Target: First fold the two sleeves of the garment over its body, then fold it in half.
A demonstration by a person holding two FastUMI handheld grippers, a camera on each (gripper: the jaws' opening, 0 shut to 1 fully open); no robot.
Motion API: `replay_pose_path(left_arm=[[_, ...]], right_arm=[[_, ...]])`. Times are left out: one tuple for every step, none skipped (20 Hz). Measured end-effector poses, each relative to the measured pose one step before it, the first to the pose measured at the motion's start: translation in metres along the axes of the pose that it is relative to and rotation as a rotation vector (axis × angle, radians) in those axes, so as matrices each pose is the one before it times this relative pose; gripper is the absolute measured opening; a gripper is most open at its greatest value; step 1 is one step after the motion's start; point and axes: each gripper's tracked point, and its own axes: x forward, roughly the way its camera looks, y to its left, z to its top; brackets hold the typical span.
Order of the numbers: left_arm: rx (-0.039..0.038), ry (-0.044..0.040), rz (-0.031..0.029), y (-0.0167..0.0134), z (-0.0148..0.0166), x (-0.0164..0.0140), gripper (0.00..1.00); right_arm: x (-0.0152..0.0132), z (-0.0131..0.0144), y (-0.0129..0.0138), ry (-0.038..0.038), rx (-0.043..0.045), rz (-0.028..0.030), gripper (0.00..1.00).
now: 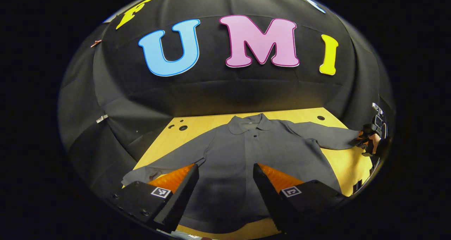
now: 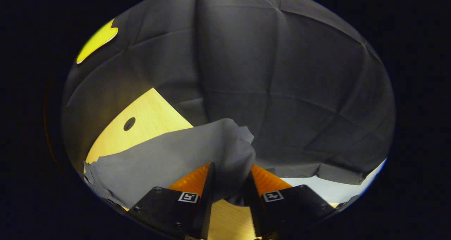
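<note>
A dark grey collared shirt (image 1: 246, 152) lies flat, front up, on the wooden table (image 1: 197, 125), with both sleeves spread out. In the left gripper view, my left gripper (image 1: 225, 176) hovers open over the shirt's lower body, with nothing between its fingers. The shirt's left sleeve (image 1: 165, 162) runs off beside that gripper's left finger. At the far right, the other gripper (image 1: 366, 139), held by a hand, grips the end of the right sleeve (image 1: 327, 136). In the right gripper view, my right gripper (image 2: 229, 180) is shut on the sleeve's cuff (image 2: 169, 155), which bunches up between the fingers.
The table has round holes near its far corners (image 1: 183, 128) (image 2: 129, 123). Black cloth walls stand close behind and beside the table. The table's right edge (image 2: 176, 116) runs just past the sleeve end. A pale strip of floor (image 2: 327, 189) shows under the cloth wall.
</note>
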Motion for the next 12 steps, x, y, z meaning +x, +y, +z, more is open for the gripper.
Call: replay_pose_path(left_arm=[[0.00393, -0.00298, 0.00203, 0.00133, 0.00045, -0.00081, 0.98], [0.00222, -0.00226, 0.00198, 0.00179, 0.00152, -0.0002, 0.98], [-0.00147, -0.00016, 0.00193, 0.00215, -0.00061, 0.00079, 0.98], [-0.00489, 0.00142, 0.00181, 0.00105, -0.00006, 0.00007, 0.98], [-0.00746, 0.00449, -0.00087, 0.00078, -0.0012, 0.00014, 0.98], [-0.00803, 0.0041, -0.00189, -0.00029, -0.00151, -0.00015, 0.98], [-0.00679, 0.00094, -0.002, 0.00088, -0.00175, -0.00047, 0.98], [-0.00574, -0.0012, -0.00131, 0.00146, 0.00102, 0.00037, 0.98], [-0.00566, -0.00317, 0.00021, 0.00137, -0.00054, -0.00022, 0.98], [-0.00682, -0.00184, -0.00094, 0.00277, 0.00084, 0.00007, 0.98], [-0.00702, -0.00119, -0.00069, 0.00213, -0.00095, 0.00003, 0.98], [-0.00781, -0.00048, 0.00084, 0.00292, -0.00015, 0.00006, 0.98]], right_arm=[[-0.00449, -0.00244, -0.00224, 0.00227, -0.00124, -0.00294, 0.48], [-0.003, 0.00373, -0.00059, -0.01182, 0.00196, -0.00221, 0.35], [-0.00247, 0.0038, 0.00452, -0.0104, 0.00635, 0.01275, 0.22], [-0.00438, 0.00274, 0.00455, -0.00121, 0.00917, 0.01075, 0.12], [-0.00085, -0.00165, 0.00695, 0.00895, 0.01032, 0.02319, 0.11], [-0.00543, 0.00206, 0.00449, 0.00648, -0.00088, 0.01712, 0.07], [-0.00073, 0.00379, -0.00129, -0.00215, -0.01588, 0.00502, 0.07], [-0.00592, 0.00377, 0.00069, -0.01665, -0.0279, 0.00256, 0.07], [-0.0063, 0.00547, 0.00202, -0.01936, -0.03024, 0.00181, 0.07], [-0.00693, 0.00725, 0.00516, -0.02261, -0.03173, 0.00766, 0.07], [-0.00843, 0.00753, 0.00703, -0.02085, -0.02962, 0.00928, 0.06], [-0.00739, 0.00734, 0.00771, -0.02001, -0.02595, 0.00754, 0.07]])
